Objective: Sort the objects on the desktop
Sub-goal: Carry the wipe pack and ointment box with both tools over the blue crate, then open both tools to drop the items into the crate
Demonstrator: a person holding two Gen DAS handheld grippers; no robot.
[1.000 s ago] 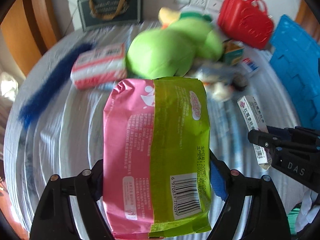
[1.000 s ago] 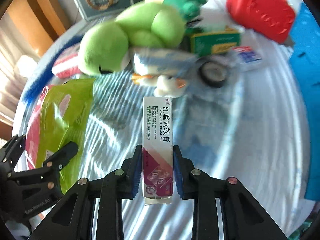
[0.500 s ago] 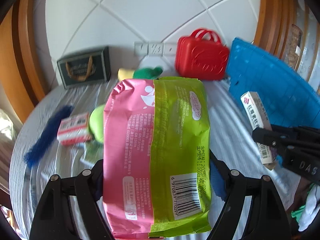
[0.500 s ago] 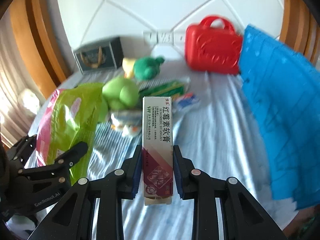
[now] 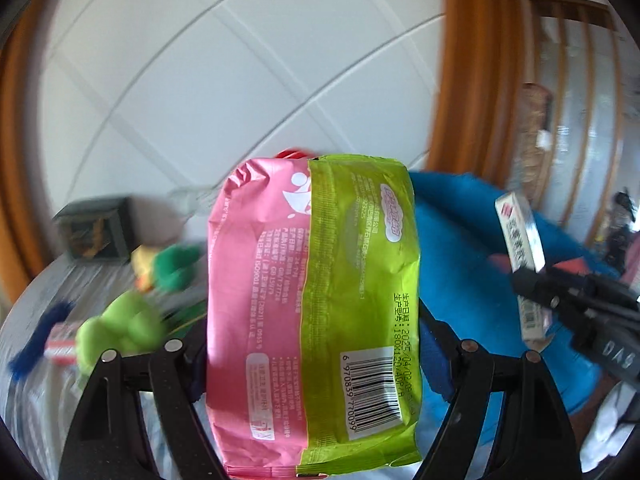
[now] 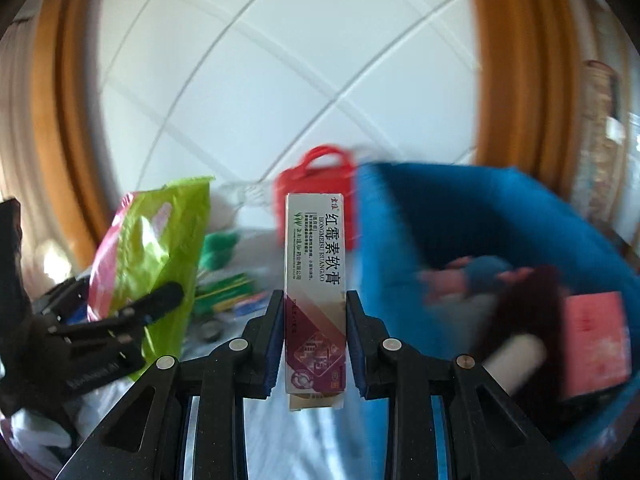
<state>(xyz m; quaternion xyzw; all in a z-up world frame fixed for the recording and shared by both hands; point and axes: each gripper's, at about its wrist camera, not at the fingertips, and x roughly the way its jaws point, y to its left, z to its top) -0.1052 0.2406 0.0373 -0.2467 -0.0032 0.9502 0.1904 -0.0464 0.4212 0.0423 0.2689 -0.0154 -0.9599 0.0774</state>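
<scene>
My left gripper (image 5: 312,344) is shut on a pink and green wipes pack (image 5: 316,312), which stands upright between its fingers and fills the middle of the left wrist view. My right gripper (image 6: 314,320) is shut on a slim white and maroon ointment box (image 6: 314,276), held upright. Each gripper shows in the other's view: the right one with its box (image 5: 520,252) at the right edge, the left one with the pack (image 6: 160,240) at the left. A blue storage basket (image 6: 460,220) lies just right of the ointment box.
Inside the blue basket lie a pink box (image 6: 596,336) and a dark roller-like thing (image 6: 516,320). A red handbag (image 6: 316,184) stands at the wall behind. A green plush toy (image 5: 120,328), a dark framed box (image 5: 96,236) and small packets rest on the striped table.
Both grippers have risen from just above the table and swung right toward the blue basket, each keeping its object. The plush toy and clutter have dropped low and left in view.
</scene>
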